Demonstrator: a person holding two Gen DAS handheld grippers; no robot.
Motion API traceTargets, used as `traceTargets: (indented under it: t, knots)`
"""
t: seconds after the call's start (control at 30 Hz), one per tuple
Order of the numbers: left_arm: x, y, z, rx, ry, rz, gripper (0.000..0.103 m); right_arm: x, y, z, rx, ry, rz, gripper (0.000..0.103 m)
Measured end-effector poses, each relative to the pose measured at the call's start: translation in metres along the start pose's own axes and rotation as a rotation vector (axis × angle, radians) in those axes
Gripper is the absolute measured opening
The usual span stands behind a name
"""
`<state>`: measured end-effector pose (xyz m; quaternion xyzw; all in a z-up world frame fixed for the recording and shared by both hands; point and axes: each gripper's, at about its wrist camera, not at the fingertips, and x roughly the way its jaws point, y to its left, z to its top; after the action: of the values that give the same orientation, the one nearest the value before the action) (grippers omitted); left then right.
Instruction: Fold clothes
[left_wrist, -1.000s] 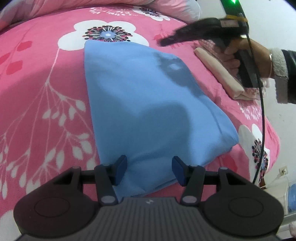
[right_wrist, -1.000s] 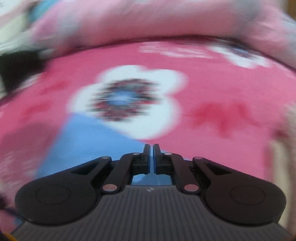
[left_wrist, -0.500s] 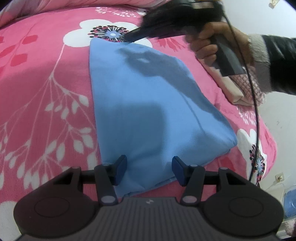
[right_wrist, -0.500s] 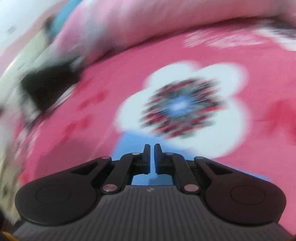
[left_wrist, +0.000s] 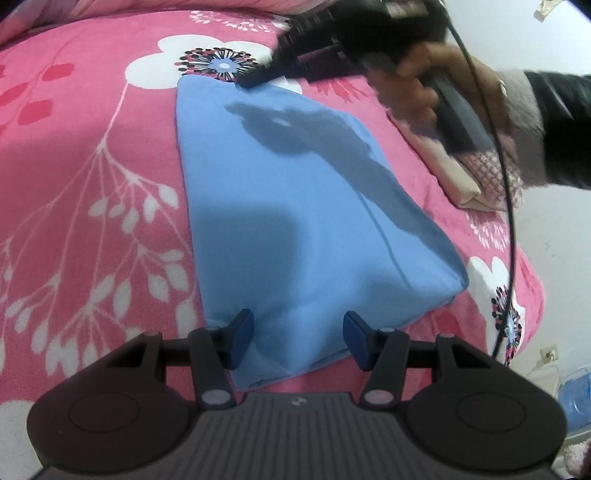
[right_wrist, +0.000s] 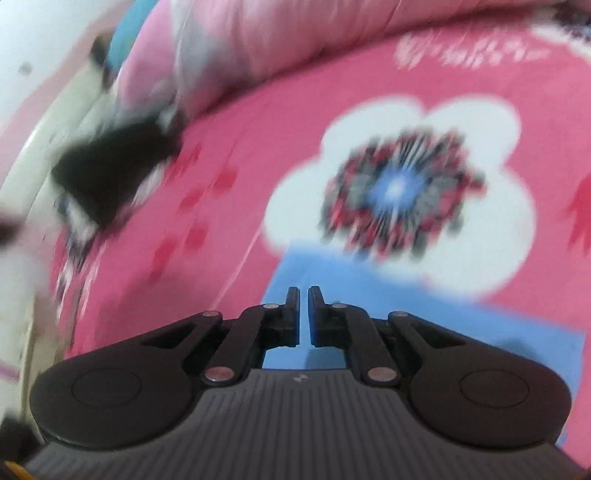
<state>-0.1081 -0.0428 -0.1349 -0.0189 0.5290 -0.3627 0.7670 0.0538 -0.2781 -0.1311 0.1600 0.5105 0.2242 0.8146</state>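
on pink bedspread (left_wrist: 92, 155), folded blue cloth (left_wrist: 295, 221)

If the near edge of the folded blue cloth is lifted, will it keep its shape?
Probably not. The blue cloth lies soft and rounded on the pink bedspread, so it would likely droop and its layers slide apart. It looks thin and light. The left gripper straddles its near edge, jaws apart.

Left gripper (left_wrist: 298, 334): black linkage arms, silver pivot screws, blue pads (left_wrist: 242, 326), ribbed grey housing. Right gripper (right_wrist: 303, 312): same build, black fingers. At 2 o'clock: dark sleeve (left_wrist: 557, 125), fleecy grey cuff (left_wrist: 519, 96), black cable (left_wrist: 508, 206).
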Motion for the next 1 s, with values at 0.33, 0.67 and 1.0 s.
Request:
traceTargets:
  t: [0.33, 0.67, 1.0]
  knots:
    - [-0.008, 0.000, 0.001, 0.054, 0.045, -0.019, 0.055, -0.104, -0.052, -0.054, 0.226, -0.176, -0.461, 0.005]
    - [-0.011, -0.005, -0.005, 0.201, 0.090, -0.012, 0.055, -0.094, 0.032, -0.181, -0.045, 0.129, -0.364, 0.003]
    - [-0.022, -0.018, 0.010, 0.295, 0.143, 0.058, 0.057, -0.145, 0.041, -0.197, 0.046, 0.008, -0.505, 0.005]
